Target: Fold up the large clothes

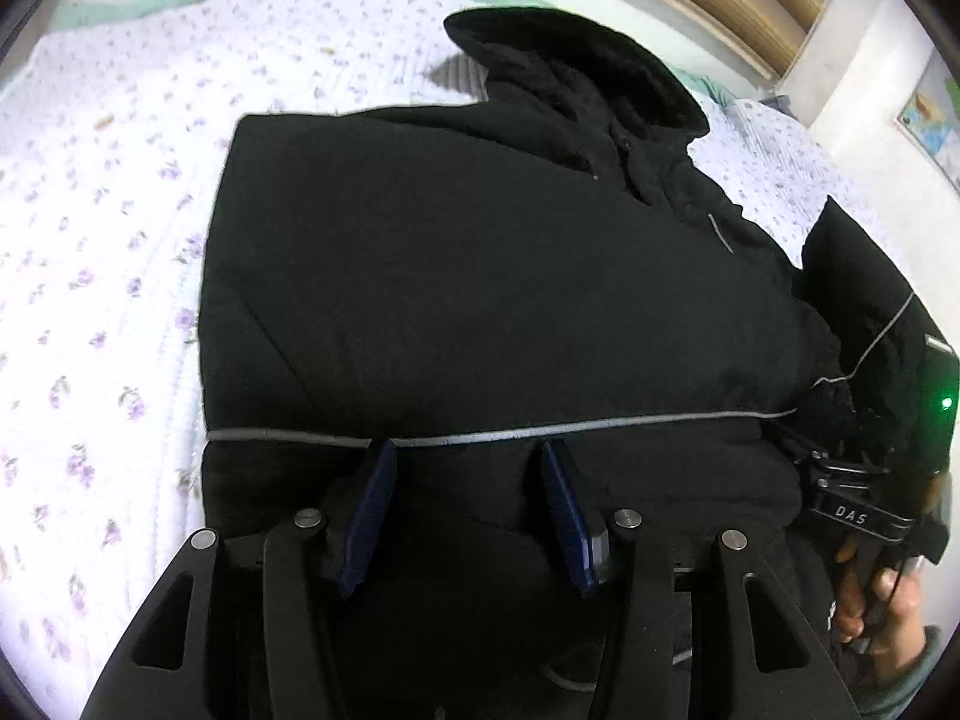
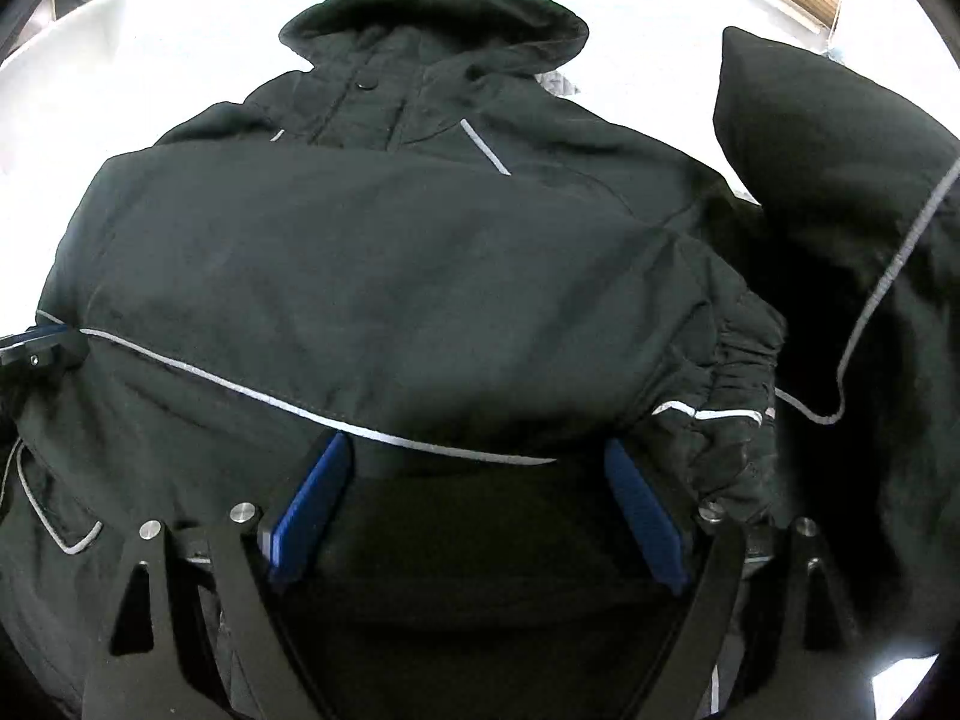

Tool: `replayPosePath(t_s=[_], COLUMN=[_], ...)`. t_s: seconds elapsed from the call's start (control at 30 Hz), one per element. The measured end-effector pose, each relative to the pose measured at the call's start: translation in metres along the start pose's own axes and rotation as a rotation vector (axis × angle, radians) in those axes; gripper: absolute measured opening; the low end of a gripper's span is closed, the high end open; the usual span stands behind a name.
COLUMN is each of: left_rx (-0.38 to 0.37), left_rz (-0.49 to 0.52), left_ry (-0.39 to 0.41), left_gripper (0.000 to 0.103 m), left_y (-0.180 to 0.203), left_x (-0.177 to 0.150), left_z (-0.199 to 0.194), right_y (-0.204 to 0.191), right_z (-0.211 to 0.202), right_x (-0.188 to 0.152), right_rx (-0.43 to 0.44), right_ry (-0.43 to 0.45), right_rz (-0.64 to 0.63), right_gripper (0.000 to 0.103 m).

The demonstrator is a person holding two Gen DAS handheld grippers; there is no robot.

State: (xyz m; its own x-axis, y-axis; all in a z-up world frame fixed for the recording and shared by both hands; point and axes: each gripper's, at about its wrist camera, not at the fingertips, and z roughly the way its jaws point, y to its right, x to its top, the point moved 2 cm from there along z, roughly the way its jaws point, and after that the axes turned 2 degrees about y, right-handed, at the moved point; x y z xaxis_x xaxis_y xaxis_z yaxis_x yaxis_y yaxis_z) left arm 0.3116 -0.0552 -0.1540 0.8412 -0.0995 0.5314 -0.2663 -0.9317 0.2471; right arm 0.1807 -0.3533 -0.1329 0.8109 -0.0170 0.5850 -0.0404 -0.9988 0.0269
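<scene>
Both tongs, left (image 1: 468,468) and right (image 2: 480,468), gape open over a black hooded jacket (image 1: 480,276) on a floral bedspread (image 1: 102,240), gripping nothing.

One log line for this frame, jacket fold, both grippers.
stage: mid-fold | black jacket on floral bedspread | left gripper open at hem | right gripper open at hem | nothing gripped

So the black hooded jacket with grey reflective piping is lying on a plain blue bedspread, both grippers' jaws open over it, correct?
Not quite: the bedspread is white with small purple flowers, not plain blue, as the left wrist view shows. The black hooded jacket with grey reflective piping does lie on it, and the left gripper and right gripper both have open jaws.
</scene>
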Motion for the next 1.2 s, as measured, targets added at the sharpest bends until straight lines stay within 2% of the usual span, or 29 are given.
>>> replayPosePath(t_s=[0.1,0.17,0.33,0.43,0.53,0.6,0.67,0.8,0.97,1.03,1.13,1.2], left_rx=[0.027,0.014,-0.097,-0.117,-0.153,-0.139,-0.151,-0.168,-0.162,-0.151,-0.1,-0.077], left_rz=[0.013,0.017,0.036,0.103,0.152,0.181,0.153,0.079,0.068,0.094,0.213,0.244], left_ry=[0.01,0.02,0.07,0.095,0.1,0.096,0.065,0.019,-0.055,-0.01,0.082,0.118], left_gripper=[0.052,0.051,0.052,0.052,0.052,0.052,0.052,0.052,0.051,0.051,0.052,0.052], left_y=[0.007,0.018,0.071,0.12,0.162,0.186,0.2,0.216,0.237,0.237,0.249,0.253], left_x=[-0.002,0.002,0.022,0.032,0.034,0.033,0.032,0.033,0.024,0.018,0.002,-0.005], left_z=[-0.018,-0.032,-0.07,-0.083,-0.08,-0.065,-0.041,0.011,0.082,0.092,0.089,0.087], right_y=[0.002,0.003,0.026,0.061,0.105,0.141,0.173,0.252,0.313,0.33,0.351,0.364], right_z=[-0.017,-0.039,-0.107,-0.155,-0.183,-0.197,-0.204,-0.19,-0.152,-0.13,-0.104,-0.087], right_x=[-0.006,-0.009,-0.017,-0.007,0.007,0.009,0.005,-0.005,-0.022,-0.03,-0.038,-0.041], right_rx=[-0.004,0.006,0.139,0.153,0.129,0.092,0.05,0.04,0.032,0.049,0.071,0.11], right_ry=[0.017,0.052,0.136,0.227,0.268,0.286,0.285,0.24,0.166,0.137,0.113,0.114], right_rz=[-0.007,-0.023,0.046,0.116,0.18,0.23,0.284,0.448,0.561,0.61,0.667,0.712], right_gripper=[0.089,0.089,0.089,0.089,0.089,0.089,0.089,0.089,0.089,0.089,0.089,0.088])
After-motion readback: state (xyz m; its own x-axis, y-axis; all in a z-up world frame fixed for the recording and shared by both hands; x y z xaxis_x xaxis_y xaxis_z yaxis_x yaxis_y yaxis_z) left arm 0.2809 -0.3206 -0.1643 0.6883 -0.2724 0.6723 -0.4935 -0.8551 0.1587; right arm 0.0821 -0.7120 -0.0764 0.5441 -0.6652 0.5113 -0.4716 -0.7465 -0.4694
